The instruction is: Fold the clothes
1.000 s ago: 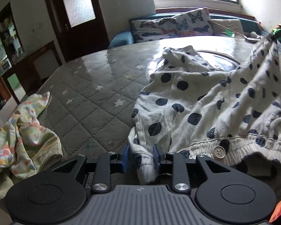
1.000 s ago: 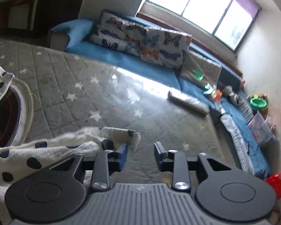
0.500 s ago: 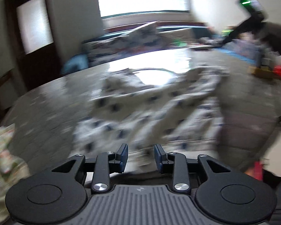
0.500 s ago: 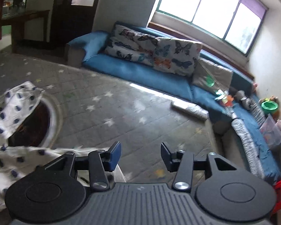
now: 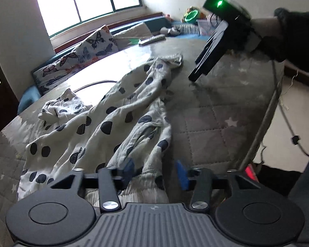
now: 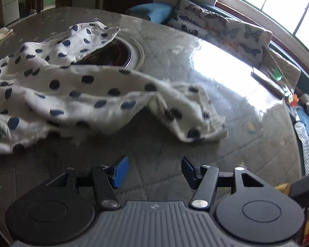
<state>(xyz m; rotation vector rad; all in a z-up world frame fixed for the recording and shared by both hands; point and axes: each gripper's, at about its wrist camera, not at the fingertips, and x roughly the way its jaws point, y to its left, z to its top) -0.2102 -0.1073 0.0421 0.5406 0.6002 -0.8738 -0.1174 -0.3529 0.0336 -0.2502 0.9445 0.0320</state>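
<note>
Both claws, left [image 5: 157, 171] and right [image 6: 152, 171], wide apart, empty; polka-dot trousers [image 5: 121, 111] lengthwise toward the window.

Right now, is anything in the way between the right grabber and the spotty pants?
Nothing visible. Only bare quilted table cover lies between the open right gripper and the polka-dot pants.

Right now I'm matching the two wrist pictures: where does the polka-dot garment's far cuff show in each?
Left wrist: the cuff lies upper centre, just left of the right claw.
Right wrist: the cuff sits right of centre, ahead of the open claw.
Shared landmark: the butterfly cushion behind the table.
</note>
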